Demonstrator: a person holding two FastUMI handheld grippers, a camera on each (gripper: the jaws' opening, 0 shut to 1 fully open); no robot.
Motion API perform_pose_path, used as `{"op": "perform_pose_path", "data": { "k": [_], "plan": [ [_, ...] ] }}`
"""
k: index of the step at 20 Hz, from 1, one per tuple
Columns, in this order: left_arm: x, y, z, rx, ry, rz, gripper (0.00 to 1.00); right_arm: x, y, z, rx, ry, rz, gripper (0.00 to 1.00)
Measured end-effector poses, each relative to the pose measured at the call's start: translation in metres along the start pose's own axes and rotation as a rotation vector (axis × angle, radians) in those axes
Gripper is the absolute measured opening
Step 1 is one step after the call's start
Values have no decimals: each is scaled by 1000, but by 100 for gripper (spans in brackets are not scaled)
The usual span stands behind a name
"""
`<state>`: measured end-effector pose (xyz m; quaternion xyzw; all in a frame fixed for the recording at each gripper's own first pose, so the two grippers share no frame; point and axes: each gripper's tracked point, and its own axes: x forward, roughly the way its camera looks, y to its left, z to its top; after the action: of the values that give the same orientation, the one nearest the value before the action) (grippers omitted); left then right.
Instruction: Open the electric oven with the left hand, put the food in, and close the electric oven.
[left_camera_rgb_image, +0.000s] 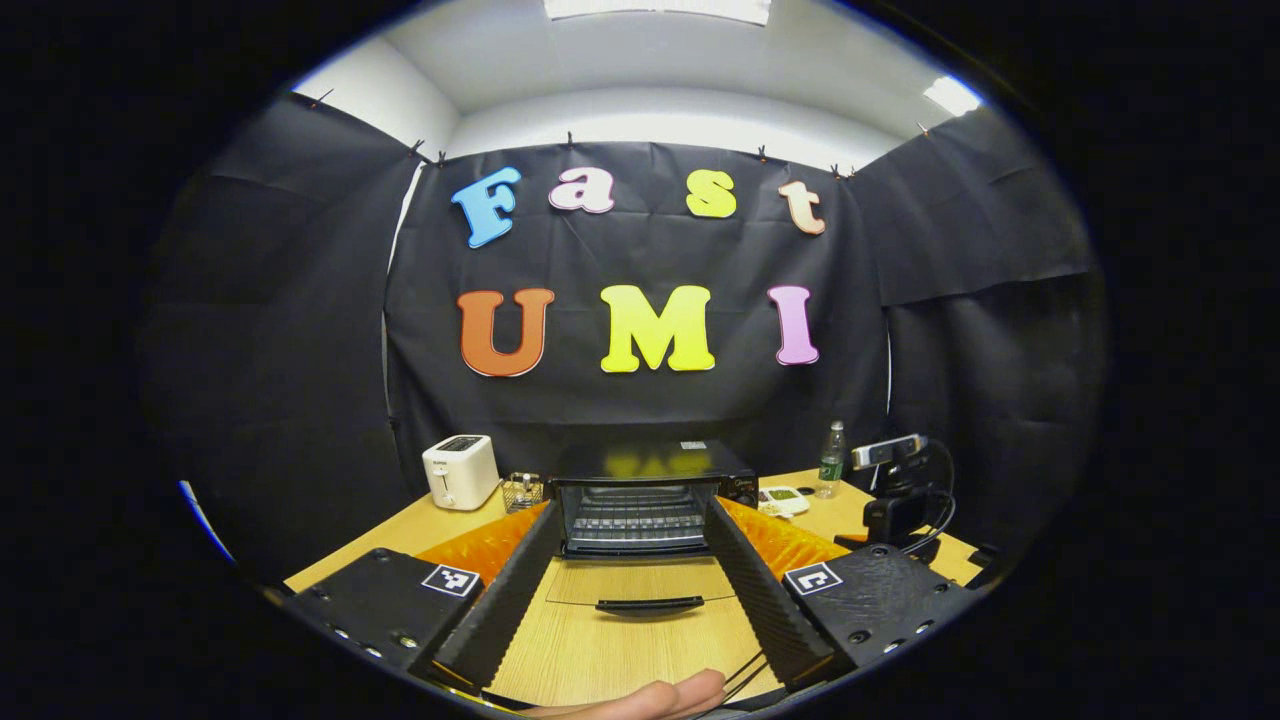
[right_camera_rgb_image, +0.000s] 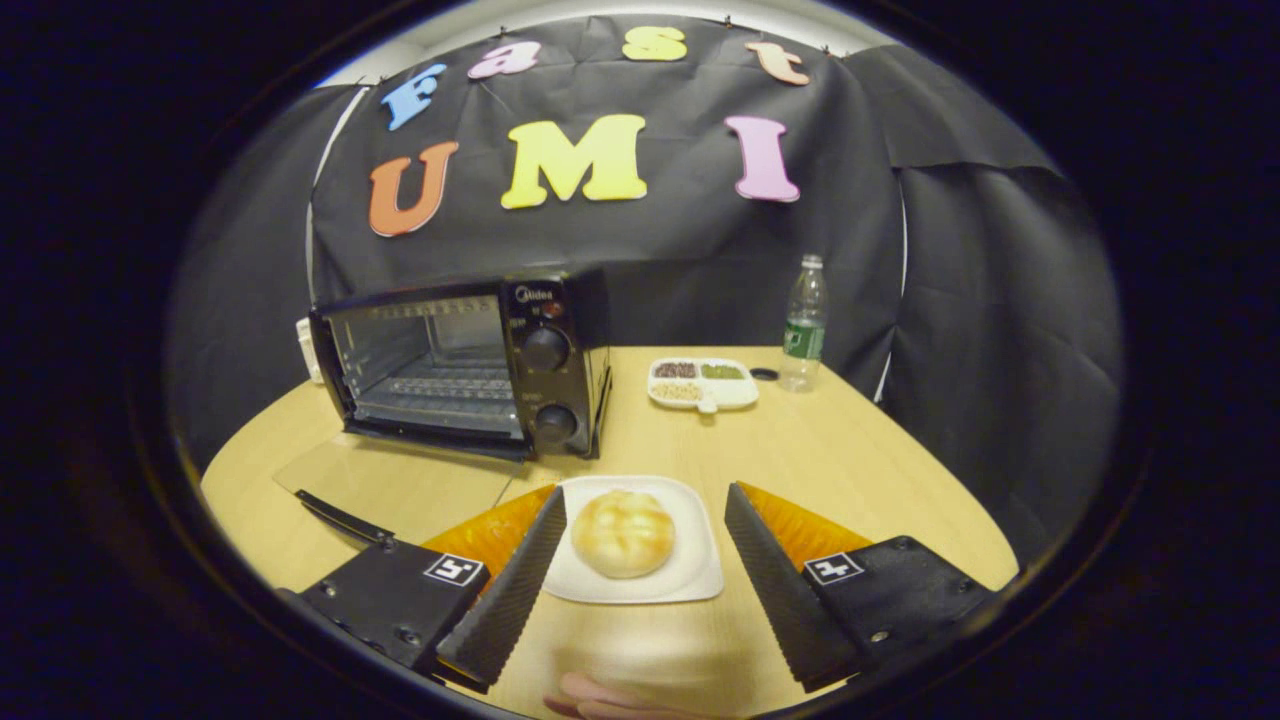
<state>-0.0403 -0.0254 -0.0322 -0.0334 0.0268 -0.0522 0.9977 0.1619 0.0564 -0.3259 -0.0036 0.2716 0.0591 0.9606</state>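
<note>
The black electric oven (left_camera_rgb_image: 645, 490) stands at the back of the wooden table with its glass door (left_camera_rgb_image: 640, 590) folded flat toward me, the wire rack inside bare. My left gripper (left_camera_rgb_image: 635, 585) is open, its fingers straddling the lowered door and its black handle (left_camera_rgb_image: 648, 604) without touching. In the right gripper view the oven (right_camera_rgb_image: 470, 365) is at the left, door (right_camera_rgb_image: 390, 485) down. A round bread bun (right_camera_rgb_image: 622, 532) lies on a white square plate (right_camera_rgb_image: 700, 565). My right gripper (right_camera_rgb_image: 645, 545) is open on either side of the plate, nothing held.
A white toaster (left_camera_rgb_image: 460, 471) and a small wire basket (left_camera_rgb_image: 522, 491) stand left of the oven. A divided snack dish (right_camera_rgb_image: 702, 385), a bottle cap and a water bottle (right_camera_rgb_image: 803, 325) sit at the back right. A webcam on a stand (left_camera_rgb_image: 893, 480) is at the right.
</note>
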Motion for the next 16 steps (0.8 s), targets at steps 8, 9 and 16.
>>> {"op": "perform_pose_path", "data": {
  "k": [8,9,16],
  "plan": [
    [-4,30,-27,-29,48,39,95,33,15,-44,63,168,8,99],
    [-2,35,-27,-30,46,47,95,36,17,-44,77,171,14,99],
    [27,58,-36,-36,86,87,96,41,15,-37,95,139,37,83]
  ]
}}
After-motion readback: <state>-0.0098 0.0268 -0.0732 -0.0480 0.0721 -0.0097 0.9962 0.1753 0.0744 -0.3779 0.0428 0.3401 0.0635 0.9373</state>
